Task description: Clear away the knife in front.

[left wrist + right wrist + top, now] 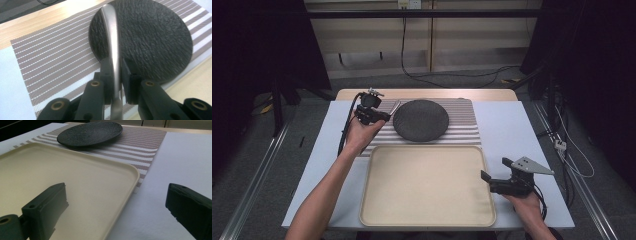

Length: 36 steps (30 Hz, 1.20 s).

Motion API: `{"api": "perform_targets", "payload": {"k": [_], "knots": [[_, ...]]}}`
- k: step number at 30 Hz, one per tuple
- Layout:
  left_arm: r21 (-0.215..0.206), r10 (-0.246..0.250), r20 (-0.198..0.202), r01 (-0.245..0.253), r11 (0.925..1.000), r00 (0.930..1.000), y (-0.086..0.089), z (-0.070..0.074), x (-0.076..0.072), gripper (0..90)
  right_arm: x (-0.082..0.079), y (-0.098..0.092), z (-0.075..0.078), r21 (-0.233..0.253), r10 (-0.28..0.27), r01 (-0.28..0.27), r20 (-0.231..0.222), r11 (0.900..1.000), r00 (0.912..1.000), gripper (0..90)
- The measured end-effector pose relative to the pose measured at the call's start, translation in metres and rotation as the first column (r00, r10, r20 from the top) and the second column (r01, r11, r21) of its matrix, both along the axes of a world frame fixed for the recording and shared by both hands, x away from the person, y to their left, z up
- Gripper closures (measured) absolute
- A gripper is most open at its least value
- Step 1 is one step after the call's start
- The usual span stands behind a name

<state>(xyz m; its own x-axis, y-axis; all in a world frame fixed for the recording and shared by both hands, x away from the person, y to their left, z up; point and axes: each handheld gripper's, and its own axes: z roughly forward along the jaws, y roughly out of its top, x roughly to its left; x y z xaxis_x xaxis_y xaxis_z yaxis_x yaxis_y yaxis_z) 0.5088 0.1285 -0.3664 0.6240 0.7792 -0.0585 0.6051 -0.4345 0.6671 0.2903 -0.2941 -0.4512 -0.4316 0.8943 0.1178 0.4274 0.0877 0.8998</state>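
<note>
A dark round textured plate (420, 120) (155, 37) (90, 132) lies on a striped placemat (464, 115) (50, 57) (145, 147) at the far middle of the table. My left gripper (384, 116) (116, 67) is at the plate's left edge, shut on a slim silver metal utensil (395, 106) (112, 32). The utensil's free end reaches out over the plate's rim; which kind of utensil it is I cannot tell. My right gripper (495, 168) (116, 192) stands open just right of a cream tray (427, 185) (62, 170), with nothing between its jaws.
The cream tray is bare and lies in front of the placemat, near the table's front edge. A white cover (512, 130) spreads over the table on both sides. Beyond the wooden far edge run cables and dark stands.
</note>
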Motion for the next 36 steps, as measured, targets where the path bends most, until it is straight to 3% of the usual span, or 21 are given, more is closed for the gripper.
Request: {"api": "perform_targets", "payload": {"k": [4, 9, 24, 36], "knots": [[-0.015, -0.006, -0.003, 0.006, 0.9999, 1.0000, 0.001, 0.001, -0.008, 79.9, 0.000, 0.000, 0.000, 0.002, -0.001, 0.001, 0.000, 1.000, 1.0000, 3.6], [0.010, -0.031, -0.004, 0.032, 0.9995, 0.9995, 0.002, 0.001, -0.019, 79.9, 0.000, 0.000, 0.000, 0.001, -0.001, 0.001, -0.001, 1.000, 1.0000, 3.6], [0.006, -0.076, 0.003, 0.076, 0.9971, 0.9971, -0.003, -0.003, -0.051, 79.9, 0.000, 0.001, 0.000, -0.002, -0.002, 0.002, 0.000, 1.000, 1.0000, 3.7], [-0.011, -0.112, -0.022, 0.112, 0.9936, 0.9934, -0.011, -0.009, -0.073, 79.9, 0.000, 0.001, 0.000, -0.003, -0.002, 0.002, 0.000, 1.000, 1.0000, 3.7]]}}
